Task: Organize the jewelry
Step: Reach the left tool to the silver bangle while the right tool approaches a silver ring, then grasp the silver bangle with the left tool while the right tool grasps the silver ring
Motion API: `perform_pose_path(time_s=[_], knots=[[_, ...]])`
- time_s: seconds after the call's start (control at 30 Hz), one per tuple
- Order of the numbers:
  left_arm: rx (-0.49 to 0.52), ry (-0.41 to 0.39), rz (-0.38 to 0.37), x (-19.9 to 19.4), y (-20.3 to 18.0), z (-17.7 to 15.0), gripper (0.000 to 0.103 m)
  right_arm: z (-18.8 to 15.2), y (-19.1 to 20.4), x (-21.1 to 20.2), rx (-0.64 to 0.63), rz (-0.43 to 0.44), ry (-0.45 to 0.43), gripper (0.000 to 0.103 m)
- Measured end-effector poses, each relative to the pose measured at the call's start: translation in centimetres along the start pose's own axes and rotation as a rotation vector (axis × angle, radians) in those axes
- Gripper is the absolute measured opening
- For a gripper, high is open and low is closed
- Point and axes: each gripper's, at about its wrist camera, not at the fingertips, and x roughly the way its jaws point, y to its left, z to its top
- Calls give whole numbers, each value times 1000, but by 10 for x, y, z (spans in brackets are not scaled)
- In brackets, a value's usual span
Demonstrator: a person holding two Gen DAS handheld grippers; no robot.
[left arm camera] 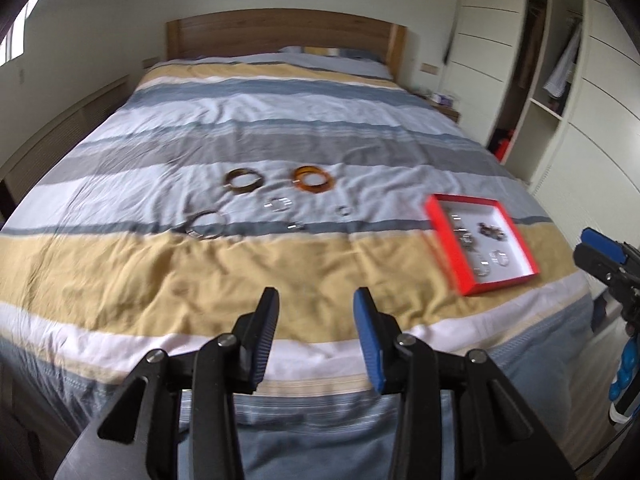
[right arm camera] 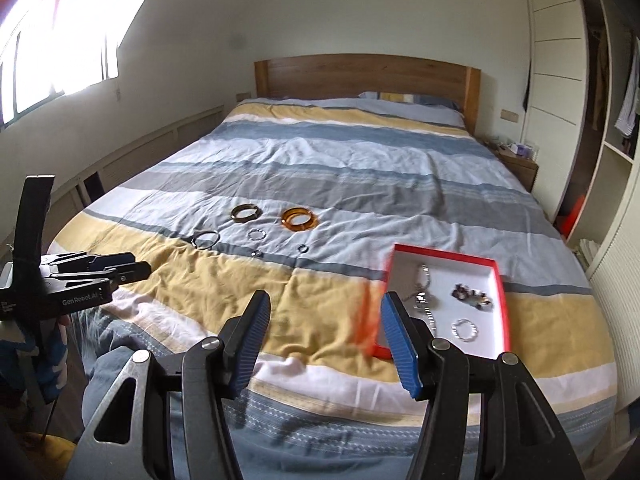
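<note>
Both grippers, left (left arm camera: pixel 316 300) and right (right arm camera: pixel 325 304), half open, empty, above the bed's near edge. Bangles (left arm camera: pixel 244 180) and rings (left arm camera: pixel 279 204) lie mid-bed, box (left arm camera: pixel 442 240) right. Go for rings straight down, pinch across the band

On the bed (right arm camera: pixel 224 292) lie two wide bangles, one brown (right arm camera: pixel 246 213) and one orange (right arm camera: pixel 299 219), one thin metal bangle (right arm camera: pixel 206 239), and three small rings (right arm camera: pixel 256 234). One red box (right arm camera: pixel 505 292) holds more pieces, too blurred to count.

We note matt creased cloth bedspread (right arm camera: pixel 320 168), smooth wooden headboard (right arm camera: pixel 360 76), glossy amber bangle (right arm camera: pixel 299 219), shiny metal rings (right arm camera: pixel 256 234), matt red cardboard box (right arm camera: pixel 505 292).
</note>
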Motion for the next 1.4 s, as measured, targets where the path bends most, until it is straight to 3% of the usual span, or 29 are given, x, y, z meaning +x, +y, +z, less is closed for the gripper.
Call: perform_pose_path(time_s=[0.13, 0.33, 0.7, 0.9, 1.2, 1.4], knots=[[-2, -2, 51, 16, 23, -7, 37, 3, 7, 26, -13, 26, 16, 57], [-18, 5, 51, 48, 44, -3, 37, 8, 15, 80, -24, 73, 68, 52], [-39, 84, 68, 136, 85, 26, 37, 21, 41, 208, -52, 214, 203, 43], [-34, 113, 89, 184, 104, 47, 37, 27, 44, 269, -21, 229, 235, 43], [-39, 145, 112, 237, 126, 61, 37, 33, 31, 316, 13, 221, 254, 43], [-55, 177, 110, 263, 137, 58, 37, 31, 47, 335, 1, 268, 276, 43]])
